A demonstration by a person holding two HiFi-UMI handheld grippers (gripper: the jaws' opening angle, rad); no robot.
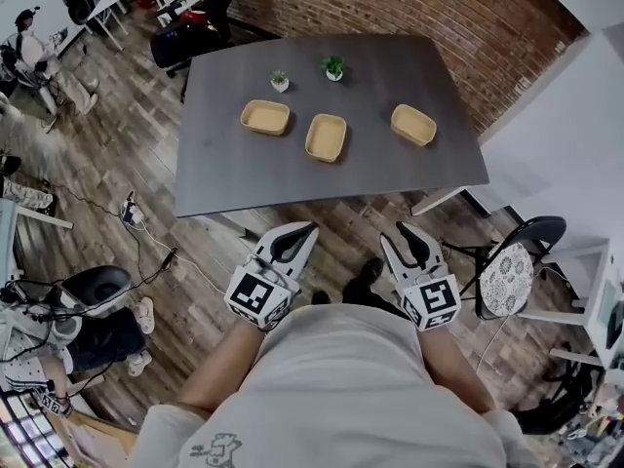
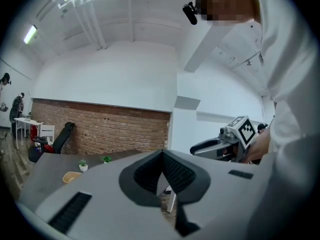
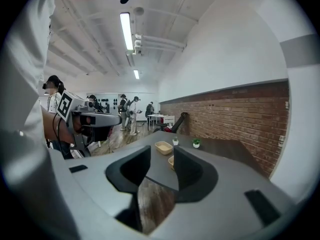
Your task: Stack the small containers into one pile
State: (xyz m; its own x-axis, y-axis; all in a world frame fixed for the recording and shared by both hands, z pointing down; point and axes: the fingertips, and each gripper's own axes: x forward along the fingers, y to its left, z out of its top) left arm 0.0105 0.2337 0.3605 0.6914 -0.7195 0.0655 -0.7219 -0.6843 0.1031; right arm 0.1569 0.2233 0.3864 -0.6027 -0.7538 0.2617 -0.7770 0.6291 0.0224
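Head view: dark table (image 1: pixel 409 164) ahead, both tools held short of its near edge. Left gripper (image 1: pixel 295 234) is pinched together, empty; right gripper (image 1: pixel 408 237) gapes wide, empty. Three tan containers sit apart on the table: left container (image 1: pixel 265 117), middle container (image 1: pixel 326 136), right container (image 1: pixel 413 124). Two plants (image 1: pixel 333 67) stand behind.

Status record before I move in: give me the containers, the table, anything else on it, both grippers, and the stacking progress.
containers: three tan shallow ones, all apart and empty: left container, middle container, right container
surface: dark gray table
other items: two small potted plants beyond the containers
left gripper: jaws together, nothing between them, short of the table's near edge
right gripper: jaws apart, nothing between them, short of the table's near edge
stack: not begun
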